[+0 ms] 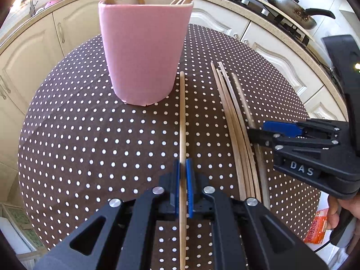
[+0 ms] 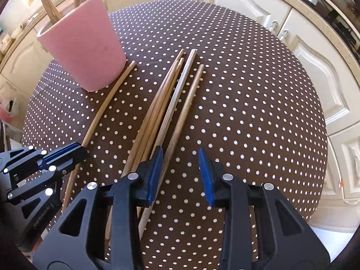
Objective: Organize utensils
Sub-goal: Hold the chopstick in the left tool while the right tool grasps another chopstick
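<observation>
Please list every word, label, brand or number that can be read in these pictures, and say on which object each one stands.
"DAS": raised letters on the black body of the right gripper, seen from the left wrist.
Red characters on the orange packet below the table edge: too blurred to read.
Faint embossed word on the left gripper body, seen from the right wrist: too faint to read.
Nothing is written on the pink cup or the chopsticks.

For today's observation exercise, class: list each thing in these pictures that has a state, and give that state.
Left gripper: shut on the single chopstick, which lies on the table.
Right gripper: open, no pad pressing, rightmost chopstick between its jaws.
Pink cup: upright, chopsticks standing inside.
Loose chopsticks: lying flat, bunched side by side.
Table: covered by a dotted cloth.
</observation>
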`<action>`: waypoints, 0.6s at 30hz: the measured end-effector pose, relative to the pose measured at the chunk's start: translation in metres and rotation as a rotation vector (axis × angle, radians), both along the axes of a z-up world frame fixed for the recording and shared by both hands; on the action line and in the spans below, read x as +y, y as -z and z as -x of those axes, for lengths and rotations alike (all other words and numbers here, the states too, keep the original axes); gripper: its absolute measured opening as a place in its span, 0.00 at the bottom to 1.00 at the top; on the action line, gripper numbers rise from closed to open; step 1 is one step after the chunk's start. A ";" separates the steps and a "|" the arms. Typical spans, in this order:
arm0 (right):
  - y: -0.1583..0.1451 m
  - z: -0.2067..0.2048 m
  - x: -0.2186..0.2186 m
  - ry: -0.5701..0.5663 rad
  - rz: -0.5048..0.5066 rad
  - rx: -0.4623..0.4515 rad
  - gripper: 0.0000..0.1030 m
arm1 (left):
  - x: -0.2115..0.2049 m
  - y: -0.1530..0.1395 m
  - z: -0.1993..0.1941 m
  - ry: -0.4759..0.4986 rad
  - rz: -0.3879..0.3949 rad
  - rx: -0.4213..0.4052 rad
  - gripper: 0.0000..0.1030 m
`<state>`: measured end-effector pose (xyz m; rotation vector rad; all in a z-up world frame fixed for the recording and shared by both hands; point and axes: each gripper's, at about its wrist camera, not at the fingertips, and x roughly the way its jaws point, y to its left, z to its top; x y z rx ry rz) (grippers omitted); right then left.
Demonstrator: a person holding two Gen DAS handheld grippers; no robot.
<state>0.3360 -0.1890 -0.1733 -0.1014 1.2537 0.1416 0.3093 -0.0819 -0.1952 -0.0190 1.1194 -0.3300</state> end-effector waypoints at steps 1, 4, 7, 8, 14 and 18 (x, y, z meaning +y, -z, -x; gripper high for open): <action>0.000 -0.004 0.001 0.000 0.001 0.012 0.30 | -0.002 0.000 -0.002 0.002 -0.005 0.000 0.06; -0.001 -0.011 0.004 0.003 0.006 0.032 0.28 | -0.003 0.000 -0.007 -0.005 0.005 0.016 0.06; -0.003 -0.016 0.004 0.008 0.006 0.020 0.15 | -0.002 0.000 -0.012 -0.006 0.021 0.038 0.06; -0.003 -0.018 0.000 0.009 -0.004 0.015 0.12 | -0.001 0.000 -0.013 -0.006 0.030 0.048 0.06; 0.002 -0.008 -0.026 0.020 -0.063 -0.035 0.07 | 0.005 0.002 -0.014 -0.012 0.076 0.055 0.06; 0.002 0.005 -0.044 0.031 -0.141 -0.038 0.06 | 0.006 0.002 -0.004 -0.004 0.071 0.023 0.05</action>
